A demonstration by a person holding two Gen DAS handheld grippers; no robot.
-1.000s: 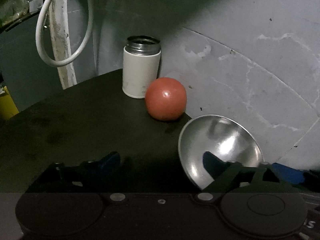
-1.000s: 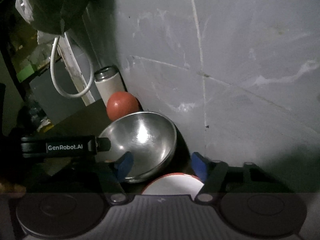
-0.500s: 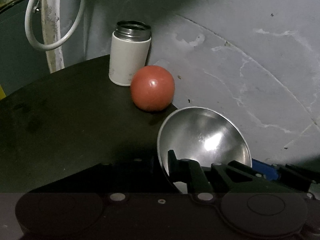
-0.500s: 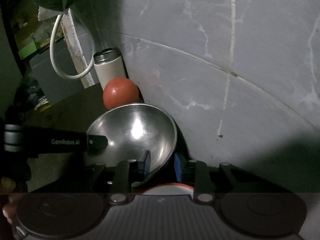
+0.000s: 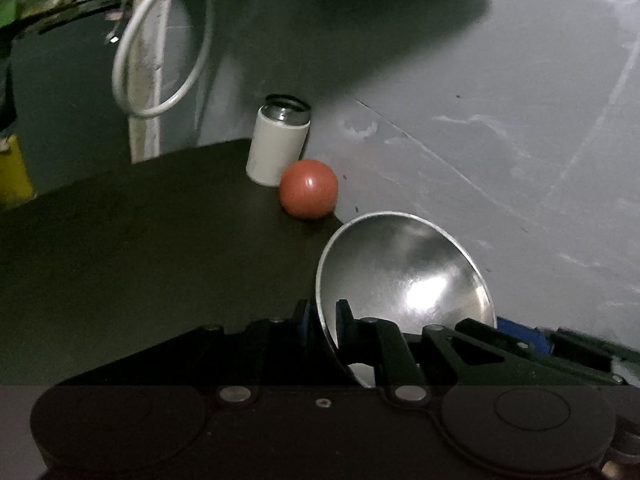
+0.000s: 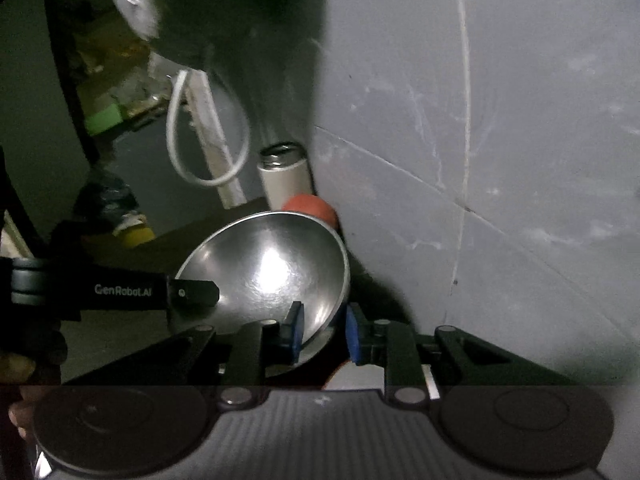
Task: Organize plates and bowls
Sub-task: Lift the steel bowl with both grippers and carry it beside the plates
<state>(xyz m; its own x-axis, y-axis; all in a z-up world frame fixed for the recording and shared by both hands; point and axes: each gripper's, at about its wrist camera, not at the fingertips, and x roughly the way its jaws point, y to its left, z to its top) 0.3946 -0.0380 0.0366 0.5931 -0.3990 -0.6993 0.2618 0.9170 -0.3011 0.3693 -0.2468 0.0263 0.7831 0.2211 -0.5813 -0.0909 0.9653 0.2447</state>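
Over dark table (image 5: pixel 120 248): both grippers gripping steel bowl (image 5: pixel 404 276).
L gripper (image 5: pixel 323 314) pinching near rim; R gripper (image 6: pixel 323 330) clamping opposite rim; bowl tilting.

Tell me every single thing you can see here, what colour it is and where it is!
metal bowl: one, shiny silver, tilted, held at its rim by both grippers
ball: one, red-orange, on the dark table by the wall
flask: one, white with a steel top, upright behind the ball
table: one, dark, under everything
cable: one, white, looped at the back
wall: grey, scuffed, on the right
plate: one, white with a red rim, mostly hidden under the right gripper
left gripper: black, its fingers shut on the bowl's rim
right gripper: black with blue pads, its fingers shut on the opposite rim
hand: partly seen, far left of the right wrist view
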